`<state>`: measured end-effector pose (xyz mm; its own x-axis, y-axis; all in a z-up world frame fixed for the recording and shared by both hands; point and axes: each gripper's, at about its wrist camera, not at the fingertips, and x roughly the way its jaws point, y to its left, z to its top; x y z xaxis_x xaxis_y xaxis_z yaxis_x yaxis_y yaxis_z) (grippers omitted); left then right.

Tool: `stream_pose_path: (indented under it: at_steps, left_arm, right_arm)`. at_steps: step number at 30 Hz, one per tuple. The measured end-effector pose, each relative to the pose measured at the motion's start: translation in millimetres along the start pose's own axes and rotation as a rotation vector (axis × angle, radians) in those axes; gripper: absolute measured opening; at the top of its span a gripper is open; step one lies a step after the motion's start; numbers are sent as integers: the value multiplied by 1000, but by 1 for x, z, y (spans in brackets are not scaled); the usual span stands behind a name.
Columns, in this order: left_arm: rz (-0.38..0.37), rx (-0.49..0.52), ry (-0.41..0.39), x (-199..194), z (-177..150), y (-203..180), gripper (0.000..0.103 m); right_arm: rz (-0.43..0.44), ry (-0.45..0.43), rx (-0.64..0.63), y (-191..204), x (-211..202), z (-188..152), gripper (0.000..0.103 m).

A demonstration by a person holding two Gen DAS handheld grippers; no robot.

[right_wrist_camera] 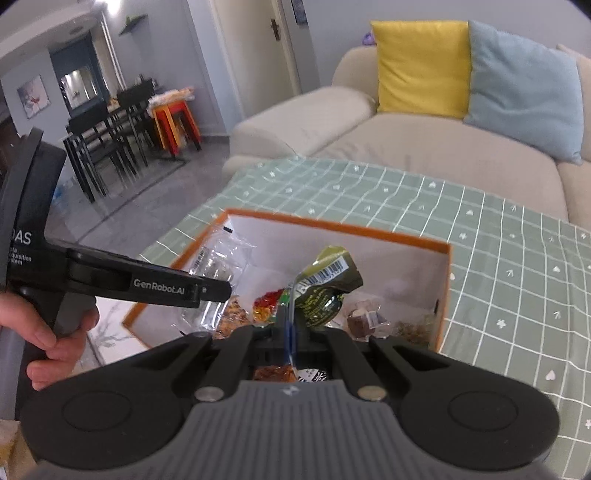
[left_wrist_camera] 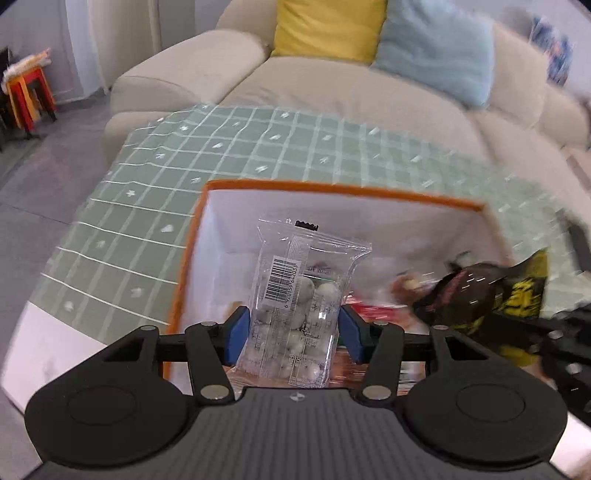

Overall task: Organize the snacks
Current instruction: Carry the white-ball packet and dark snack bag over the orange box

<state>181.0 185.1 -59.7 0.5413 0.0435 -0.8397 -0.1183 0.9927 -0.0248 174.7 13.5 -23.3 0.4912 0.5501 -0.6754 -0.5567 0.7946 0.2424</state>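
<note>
A stack of red and orange stools [left_wrist_camera: 31,94] stands at far left on the grey floor, beside a cream sofa [left_wrist_camera: 207,81] carrying a yellow cushion [left_wrist_camera: 328,27] and a pale blue cushion [left_wrist_camera: 436,51]. In front of the sofa, a green checked tablecloth [left_wrist_camera: 147,206] covers the table, and on it sits an orange-rimmed box [left_wrist_camera: 188,254] with white inner walls. Over the box, the left gripper [left_wrist_camera: 294,328] has its blue pads pressed on either side of a clear packet of white round sweets [left_wrist_camera: 295,291], which stands upright between the half-spread jaws, its barcode facing the camera. To its right a dark packet with yellow print [left_wrist_camera: 491,295] appears blurred above the box's right side. In the right wrist view, a person's hand [right_wrist_camera: 55,332] at far left grips the handle of the left gripper, whose black finger crosses in front of the clear packet over the box's left half. At centre, the right gripper [right_wrist_camera: 290,332] is fully closed, pinching the edge of an olive-green foil packet [right_wrist_camera: 325,288] just above the box's contents. Below and around it inside the box lie a bag of coloured gummies [right_wrist_camera: 267,304], a small brown wrapped sweet [right_wrist_camera: 364,317] and other snacks. The tablecloth runs on to the right.
</note>
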Motion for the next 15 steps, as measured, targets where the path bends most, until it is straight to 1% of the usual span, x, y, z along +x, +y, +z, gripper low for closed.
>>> stream_pose_path:
  at_steps: [3, 8, 10, 13, 15]
  left_arm:
    - [55, 31, 40, 20, 3, 1, 60]
    - [108, 53, 124, 45, 1, 1, 60]
    - [116, 100, 137, 50, 2, -4, 60]
    - [145, 153, 177, 59, 4, -12, 61]
    - [162, 176, 185, 62, 5, -16, 61]
  right_arm:
    - [-5, 33, 11, -2, 21, 2, 0]
    - [-8, 82, 21, -2, 47, 0, 0]
    - [-11, 96, 24, -3, 52, -3, 0]
    - [-31, 122, 16, -2, 62, -7, 0]
    - [-42, 129, 10, -3, 67, -8, 0]
